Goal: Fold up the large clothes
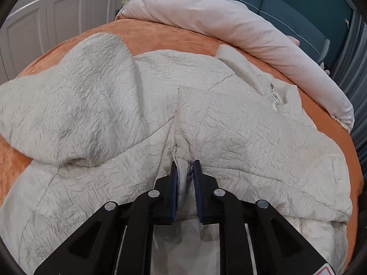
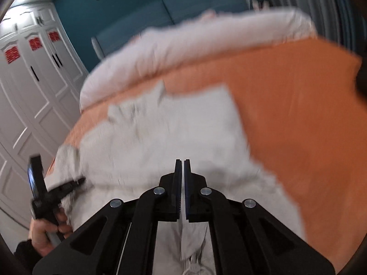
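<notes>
A large cream quilted jacket point(image 1: 119, 105) lies spread on an orange bedspread point(image 1: 174, 39), its hood point(image 1: 75, 91) bunched at the left. My left gripper point(image 1: 185, 163) is shut on a pinched fold of the jacket near its middle seam. In the blurred right wrist view the same jacket point(image 2: 165, 133) lies on the bed, and my right gripper point(image 2: 183, 162) is shut with nothing seen between its pads, hovering over the jacket. The left gripper point(image 2: 75, 181) shows there at lower left, held by a hand, touching the jacket's edge.
A rolled pale pink duvet point(image 1: 229, 23) lies along the far side of the bed. White wardrobe doors point(image 2: 27, 87) stand to the left, a teal wall point(image 2: 128, 6) behind. The bare orange bedspread point(image 2: 298, 114) extends to the right.
</notes>
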